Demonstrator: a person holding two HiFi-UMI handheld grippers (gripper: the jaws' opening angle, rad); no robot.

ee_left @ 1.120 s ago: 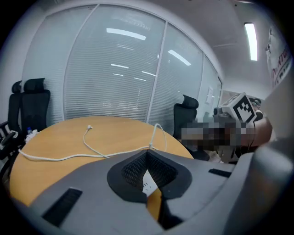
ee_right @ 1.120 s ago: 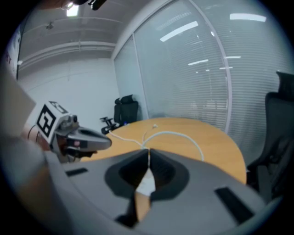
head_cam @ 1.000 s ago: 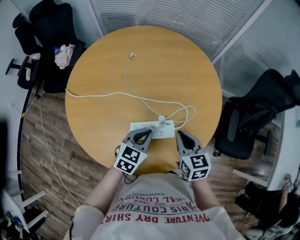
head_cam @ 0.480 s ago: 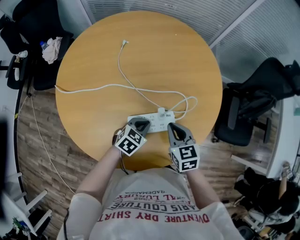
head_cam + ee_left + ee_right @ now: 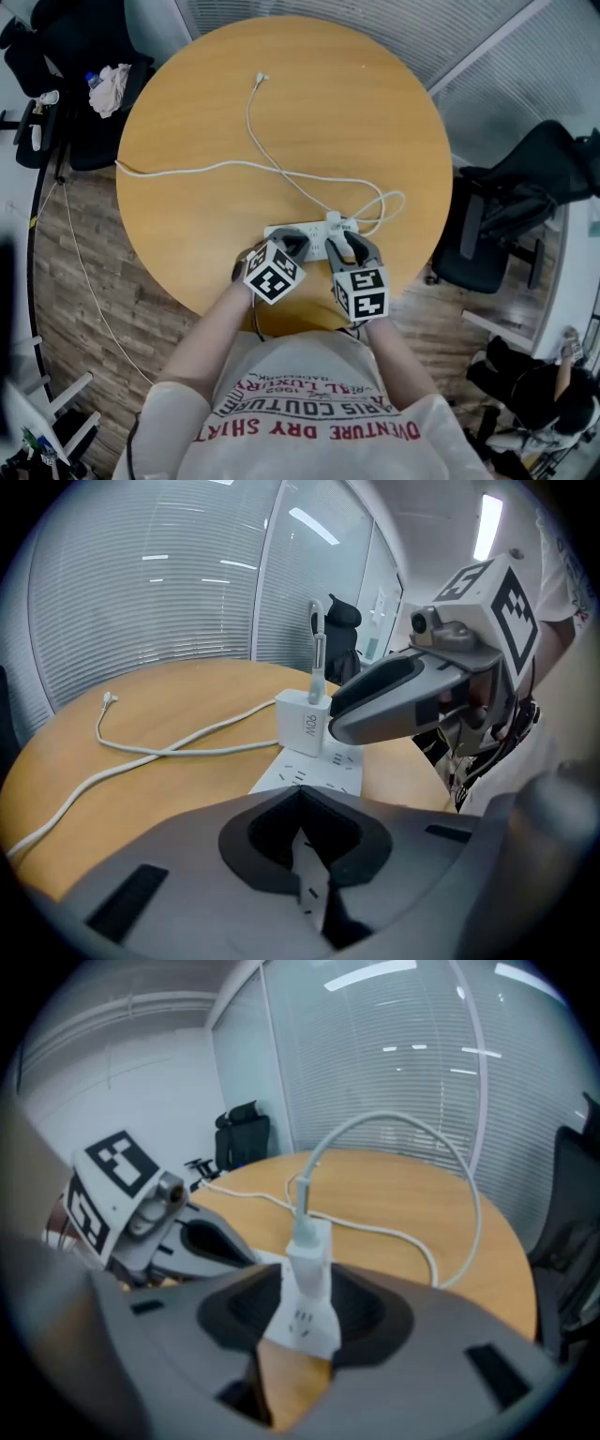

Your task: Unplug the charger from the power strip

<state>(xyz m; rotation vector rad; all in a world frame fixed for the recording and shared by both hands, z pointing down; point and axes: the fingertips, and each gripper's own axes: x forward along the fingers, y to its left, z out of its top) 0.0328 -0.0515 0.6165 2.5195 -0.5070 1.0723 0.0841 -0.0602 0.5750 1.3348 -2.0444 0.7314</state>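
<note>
A white power strip [image 5: 307,234] lies near the front edge of the round wooden table [image 5: 187,122]. A white charger [image 5: 334,221] stands plugged into it, and its cable [image 5: 281,173] runs away across the table. My left gripper [image 5: 291,246] is shut, with its tips down on the strip's left part [image 5: 309,772]. My right gripper [image 5: 349,242] is at the strip's right end and its jaws are opening. The charger [image 5: 309,1246] stands upright between them with no pad pressing on it. In the left gripper view the charger [image 5: 303,722] sits beside a right gripper finger [image 5: 394,700].
The charger cable ends in a loose connector [image 5: 264,79] at the far side. A second white cord [image 5: 127,169] drops over the table's left edge to the wood floor. Black office chairs stand at the right [image 5: 525,206] and upper left [image 5: 75,56].
Both grippers have come down and forward onto the power strip. The right gripper's jaws, shut before, now stand apart round the charger. The left gripper has tilted down.
</note>
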